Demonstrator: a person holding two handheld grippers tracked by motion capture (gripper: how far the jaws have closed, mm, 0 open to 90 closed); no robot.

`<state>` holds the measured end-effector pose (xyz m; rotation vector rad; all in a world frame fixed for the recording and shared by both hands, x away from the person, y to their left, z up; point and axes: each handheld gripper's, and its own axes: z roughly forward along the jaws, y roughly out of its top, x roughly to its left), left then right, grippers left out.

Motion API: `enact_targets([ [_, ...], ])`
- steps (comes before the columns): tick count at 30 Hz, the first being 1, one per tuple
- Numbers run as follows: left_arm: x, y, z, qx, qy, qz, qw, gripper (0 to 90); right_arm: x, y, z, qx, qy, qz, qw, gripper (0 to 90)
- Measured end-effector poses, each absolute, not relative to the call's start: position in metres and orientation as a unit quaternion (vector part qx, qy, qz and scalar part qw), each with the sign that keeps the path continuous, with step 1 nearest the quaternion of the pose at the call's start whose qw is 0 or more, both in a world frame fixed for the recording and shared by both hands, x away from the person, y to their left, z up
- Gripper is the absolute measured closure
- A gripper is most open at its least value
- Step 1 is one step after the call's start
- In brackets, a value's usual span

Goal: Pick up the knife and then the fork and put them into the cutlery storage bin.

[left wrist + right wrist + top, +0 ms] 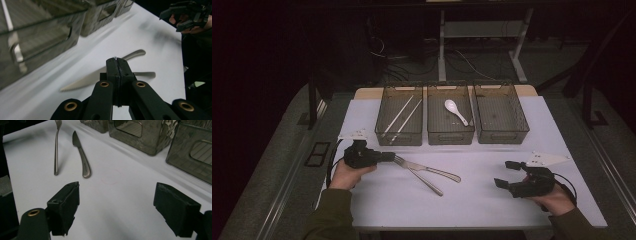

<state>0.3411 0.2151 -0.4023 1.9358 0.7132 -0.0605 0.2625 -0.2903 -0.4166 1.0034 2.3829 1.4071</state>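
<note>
The left gripper has its jaws pressed shut on the tine end of the slim silver metal fork, whose handle runs out ahead of them over the white worktop. The serrated silver table knife lies crossing just beyond those jaws. The right gripper holds its jaws wide apart over bare worktop, well clear of both pieces and of the three smoky plastic bins.

Black tools, olive-green sleeves
</note>
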Motion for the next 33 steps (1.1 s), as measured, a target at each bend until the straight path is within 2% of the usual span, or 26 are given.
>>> enact_targets([
  [8,0.329,0.184,-0.382,0.800,0.277,0.025,0.532,89.3,0.265,-0.277,-0.401,0.310,0.812,0.486,0.092,20.1],
  [14,0.319,0.163,-0.369,0.782,0.269,0.059,0.559,89.4,0.271,-0.261,-0.395,0.298,0.814,0.494,0.066,22.1],
  [20,0.314,0.143,-0.363,0.772,0.255,0.068,0.578,89.3,0.282,-0.238,-0.389,0.277,0.826,0.488,0.055,24.6],
  [26,0.311,0.123,-0.364,0.778,0.236,0.076,0.577,89.3,0.297,-0.213,-0.388,0.254,0.839,0.480,0.034,36.3],
  [33,0.308,0.114,-0.365,0.786,0.220,0.079,0.572,89.2,0.308,-0.185,-0.397,0.221,0.858,0.463,-0.005,59.7],
])
